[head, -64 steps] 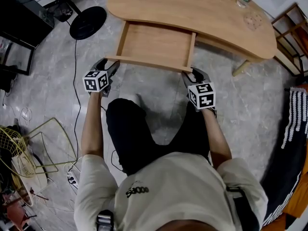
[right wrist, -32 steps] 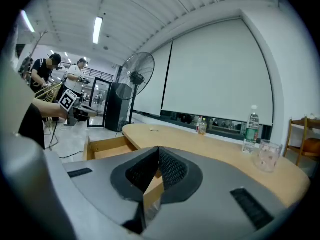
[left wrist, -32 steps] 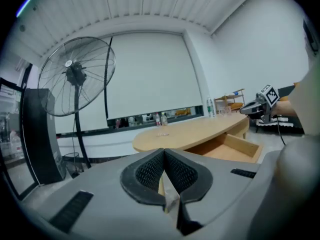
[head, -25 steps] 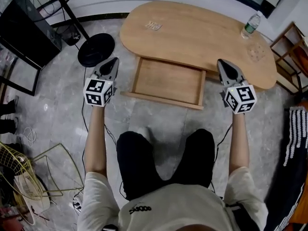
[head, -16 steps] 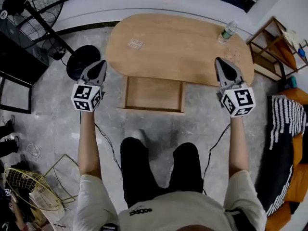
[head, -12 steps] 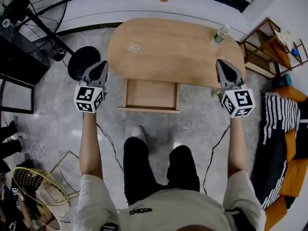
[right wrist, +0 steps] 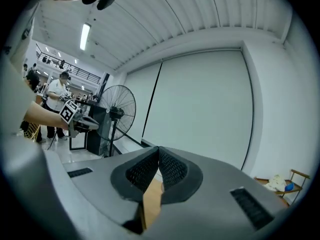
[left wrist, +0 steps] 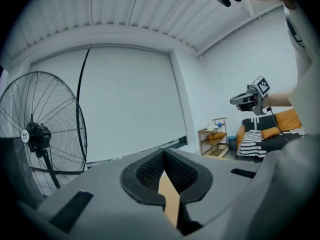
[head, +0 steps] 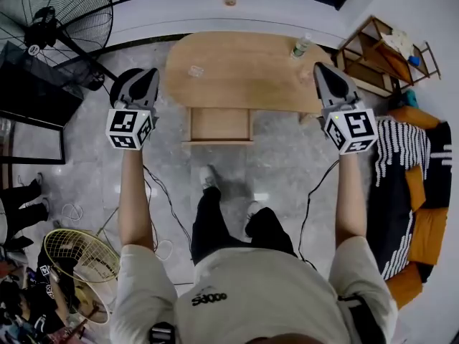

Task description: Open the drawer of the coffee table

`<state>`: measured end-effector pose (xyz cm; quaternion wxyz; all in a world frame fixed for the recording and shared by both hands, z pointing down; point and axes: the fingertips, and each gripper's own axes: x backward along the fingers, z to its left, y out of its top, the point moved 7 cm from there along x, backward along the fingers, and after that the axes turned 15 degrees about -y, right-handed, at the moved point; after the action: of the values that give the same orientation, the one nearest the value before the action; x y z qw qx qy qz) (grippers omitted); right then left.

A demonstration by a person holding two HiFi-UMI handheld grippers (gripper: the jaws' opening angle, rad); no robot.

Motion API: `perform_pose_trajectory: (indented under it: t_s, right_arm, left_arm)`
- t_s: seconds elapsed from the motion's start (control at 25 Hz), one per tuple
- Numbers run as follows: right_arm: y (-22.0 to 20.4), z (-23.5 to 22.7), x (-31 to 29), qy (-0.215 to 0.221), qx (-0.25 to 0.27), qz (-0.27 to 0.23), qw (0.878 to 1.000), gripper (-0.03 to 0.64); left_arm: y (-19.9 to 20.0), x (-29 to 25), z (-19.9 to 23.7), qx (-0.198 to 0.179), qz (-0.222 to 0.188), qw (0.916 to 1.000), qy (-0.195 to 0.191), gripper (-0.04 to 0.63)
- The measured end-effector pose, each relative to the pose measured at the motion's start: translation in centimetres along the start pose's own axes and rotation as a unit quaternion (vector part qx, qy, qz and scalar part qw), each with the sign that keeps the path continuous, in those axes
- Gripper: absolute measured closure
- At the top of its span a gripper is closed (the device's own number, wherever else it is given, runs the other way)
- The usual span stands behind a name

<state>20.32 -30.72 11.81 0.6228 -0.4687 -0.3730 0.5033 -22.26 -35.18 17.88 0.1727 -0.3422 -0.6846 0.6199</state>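
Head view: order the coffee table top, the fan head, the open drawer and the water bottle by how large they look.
1. coffee table top, largest.
2. fan head, though it stands higher and nearer the camera, so this place is unsure.
3. open drawer.
4. water bottle, smallest.

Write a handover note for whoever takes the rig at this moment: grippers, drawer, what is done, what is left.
Left gripper: fingers shut, nothing between them, held up off the left end of the coffee table, touching nothing.
Right gripper: fingers shut, empty, held up at the table's right end.
Drawer: pulled out from under the table's near edge, toward the person; neither gripper is on it.
Done: the drawer is open.
Left: nothing on the drawer that I can see; probably only lowering the grippers.
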Motion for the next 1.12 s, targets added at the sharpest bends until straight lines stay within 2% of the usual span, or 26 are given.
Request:
perform_pose_trajectory:
  t_s: [0.16,0.24,0.4,0.6,0.72,0.88,1.12]
  right_arm:
    - [4.0,-1.3,4.1,-0.019,0.022,0.02,0.999,0.611]
    - [5.4,-2.0,6.5,-0.019,0.024,0.032,0.999,0.611]
    - [7.5,-2.7,10.8,-0.009,0.018,0.042,0.999,0.611]
    - [9.5,-4.3,14.3,-0.007,0.026,0.043,0.999,0.611]
    - [10.6,-4.5,16.0,-0.007,0.028,0.043,0.999,0.611]
    - [12.1,-3.8,17.6,-0.012,0.028,0.034,0.999,0.611]
    - [13.9,-1.0,19.7,-0.035,0.027,0.026,0.999,0.611]
  left_arm:
    - [5.7,2.0,-3.8,-0.004,0.005,0.9999,0.009,0.577]
    - [7.9,3.4,-6.5,0.005,0.007,0.9998,0.015,0.577]
    - [11.3,7.7,-11.6,0.034,-0.013,0.9989,0.03,0.577]
    - [14.7,11.5,-16.0,0.031,-0.018,0.998,0.051,0.577]
    - [16.3,12.8,-17.2,0.03,-0.016,0.9978,0.057,0.577]
    - [17.5,14.4,-17.5,0.01,-0.007,0.998,0.062,0.577]
    - [18.3,17.0,-17.8,-0.034,-0.003,0.9987,0.039,0.577]
